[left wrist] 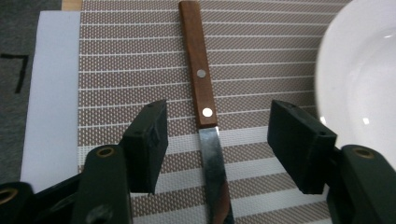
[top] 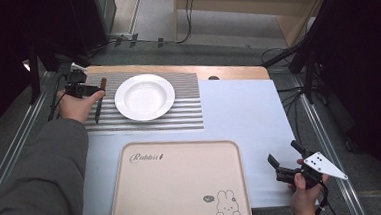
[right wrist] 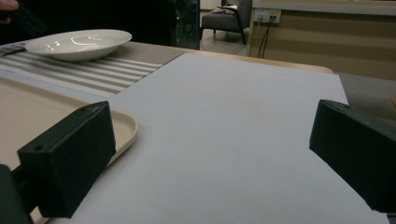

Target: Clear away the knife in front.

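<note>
Straddling the knife [left wrist: 205,100] on the striped placemat [left wrist: 121,60], left gripper [left wrist: 217,144] jaws spread wide, nothing held; plate [left wrist: 359,79] just beside; right gripper [right wrist: 210,163] likewise agape, empty, beside the tray [top: 178,188]; risk: thin blade slipping flat, or jaw nudging plate.

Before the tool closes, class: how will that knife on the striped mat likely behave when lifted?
The knife will probably stay stiff, given its wooden handle and metal blade. It lies flat, so it is unlikely to roll. The shiny blade may slip between the open left tool jaws; the riveted handle looks like the safer grip.
</note>
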### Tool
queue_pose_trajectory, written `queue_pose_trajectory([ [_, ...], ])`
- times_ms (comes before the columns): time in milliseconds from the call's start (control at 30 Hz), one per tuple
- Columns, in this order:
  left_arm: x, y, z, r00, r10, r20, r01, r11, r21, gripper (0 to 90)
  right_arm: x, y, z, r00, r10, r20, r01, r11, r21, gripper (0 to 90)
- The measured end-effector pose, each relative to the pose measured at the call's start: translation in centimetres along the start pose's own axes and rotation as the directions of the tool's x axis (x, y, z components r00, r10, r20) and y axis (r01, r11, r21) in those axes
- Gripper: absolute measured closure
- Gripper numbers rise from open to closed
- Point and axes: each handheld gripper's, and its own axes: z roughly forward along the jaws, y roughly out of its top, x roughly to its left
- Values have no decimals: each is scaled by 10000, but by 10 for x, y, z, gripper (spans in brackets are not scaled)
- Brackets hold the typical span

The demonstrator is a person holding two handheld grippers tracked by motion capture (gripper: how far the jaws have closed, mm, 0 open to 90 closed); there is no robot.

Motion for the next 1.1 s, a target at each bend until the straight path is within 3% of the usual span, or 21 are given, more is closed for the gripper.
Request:
queue_pose_trajectory([
  [167,1,5,8,9999,-106,8,105,9998,189,447,0,0,0,10000,-15,-52,15,10000,7,0],
  [267,1,7,14,10000,-36,-83,41,9984,563,479,1,0,0,10000,-64,-61,64,10000,14,0],
  [467,-2,12,18,9999,70,-118,-61,9972,743,554,1,0,0,9999,-62,-86,62,10000,-12,0],
  [600,-1,13,22,9999,-45,95,36,9962,866,606,1,0,0,9999,-85,-88,85,10000,-13,0],
  [700,-1,12,25,10000,45,-20,-43,9948,1014,627,1,0,0,9999,-60,-105,60,10000,-15,0],
  [1100,1,11,30,9998,-45,-174,61,9957,926,670,1,0,0,9999,-114,-86,114,9999,-26,0],
])
